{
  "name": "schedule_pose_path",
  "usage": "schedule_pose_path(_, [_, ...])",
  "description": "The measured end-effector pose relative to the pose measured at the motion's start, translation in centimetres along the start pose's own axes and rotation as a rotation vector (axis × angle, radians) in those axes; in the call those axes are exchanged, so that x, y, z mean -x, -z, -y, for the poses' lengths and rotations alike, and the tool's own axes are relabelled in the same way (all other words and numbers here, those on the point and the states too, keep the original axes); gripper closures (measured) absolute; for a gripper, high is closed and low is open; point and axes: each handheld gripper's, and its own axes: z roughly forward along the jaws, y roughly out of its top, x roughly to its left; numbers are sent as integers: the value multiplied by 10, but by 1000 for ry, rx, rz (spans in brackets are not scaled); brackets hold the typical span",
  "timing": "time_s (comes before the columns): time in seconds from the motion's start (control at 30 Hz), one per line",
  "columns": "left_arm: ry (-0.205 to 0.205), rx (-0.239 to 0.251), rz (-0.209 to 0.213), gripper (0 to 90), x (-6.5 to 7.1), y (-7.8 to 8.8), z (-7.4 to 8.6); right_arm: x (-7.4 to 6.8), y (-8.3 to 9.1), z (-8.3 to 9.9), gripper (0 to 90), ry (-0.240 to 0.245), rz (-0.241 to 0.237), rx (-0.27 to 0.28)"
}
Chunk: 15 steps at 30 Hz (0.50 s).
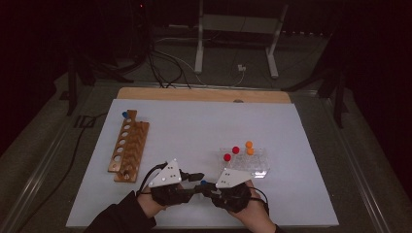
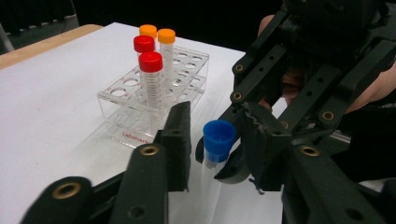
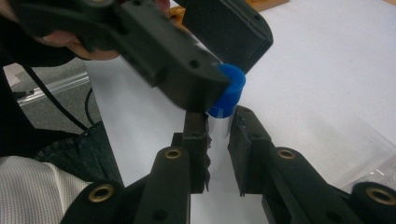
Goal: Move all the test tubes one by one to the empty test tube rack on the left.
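White worktop (image 1: 194, 126) below: your left hand-held gripper (image 2: 212, 140) clamps the blue-capped clear plastic tube (image 2: 218, 136); your right hand-held gripper (image 3: 218, 135), jaws apart at six o'clock, should close squarely before you release.

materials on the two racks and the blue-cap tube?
Left rack: looks like wood, brown, matte, with drilled holes. Right rack: clear glossy plastic, probably acrylic; the table shows through its plates. Blue-cap tube: transparent body, likely plastic though glass can't be ruled out; the blue cap looks like opaque moulded plastic with a smooth sheen.
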Motion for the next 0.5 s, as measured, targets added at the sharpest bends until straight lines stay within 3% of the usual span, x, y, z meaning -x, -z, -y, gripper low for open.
schedule_pose_path(0.17, [-3, -13, 12, 749, 0, -2, 0, -1, 0, 0, 767, 0, 0, -1])
schedule_pose_path(0.5, [-26, -20, 4, 775, 1, -1, -1, -1, -1, 0, 765, 3, -2, 2])
